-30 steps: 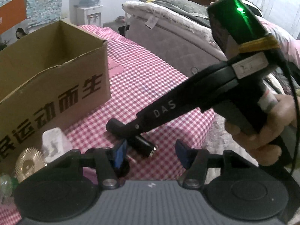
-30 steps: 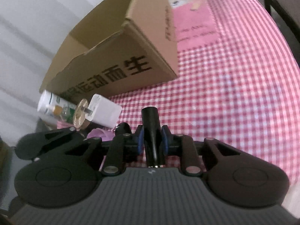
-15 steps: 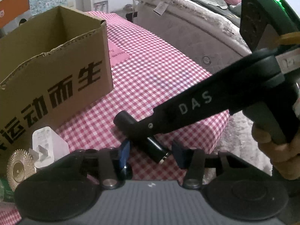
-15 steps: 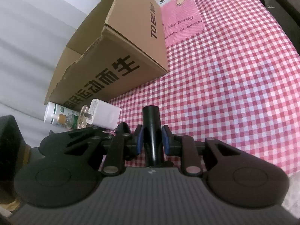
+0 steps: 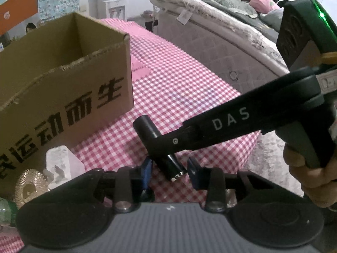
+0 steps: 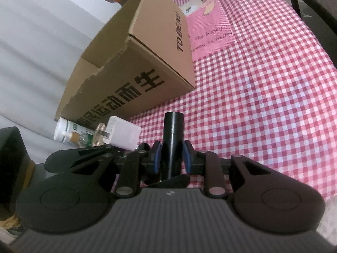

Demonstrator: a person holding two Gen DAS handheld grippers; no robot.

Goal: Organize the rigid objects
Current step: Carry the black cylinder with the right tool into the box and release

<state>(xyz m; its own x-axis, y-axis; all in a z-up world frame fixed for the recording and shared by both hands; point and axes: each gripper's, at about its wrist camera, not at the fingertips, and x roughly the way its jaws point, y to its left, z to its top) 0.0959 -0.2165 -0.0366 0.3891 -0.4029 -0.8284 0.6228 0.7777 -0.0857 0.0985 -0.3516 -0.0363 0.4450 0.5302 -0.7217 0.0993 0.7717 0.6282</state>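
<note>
Right gripper [image 5: 168, 147] comes in from the right of the left wrist view, printed "DAS", clamped on a black cylinder [image 5: 157, 145] at frame centre. Cylinder's long axis slants from upper left down to a metal-tipped end at lower centre. That end sits between the left gripper [image 5: 168, 168] fingers, whose jaws have just been closing to a narrow gap; pads look near the tip but contact isn't clear. So both grippers meet on 1 object, left nearest the lower end. Cardboard box [image 5: 63, 80], open-topped, fills the upper left, bold Chinese characters on its side, approx "运动而生". White plug adapter [image 5: 61, 162] and a gold ribbed disc [image 5: 29, 185] sit lower left on the red-white check cloth [image 5: 179, 80]. A hand grips the right tool at far right.

Right wrist view: right gripper [image 6: 171, 158] holds the cylinder [image 6: 173, 141] upright at centre, axis pointing away from the lens, pads tight on its sides. Box [image 6: 147, 59] lies upper left of it, reading "TO BE" plus blurred letters. Adapter [image 6: 124, 135] and a white-green bottle [image 6: 67, 132] sit at left, label unreadable.
</note>
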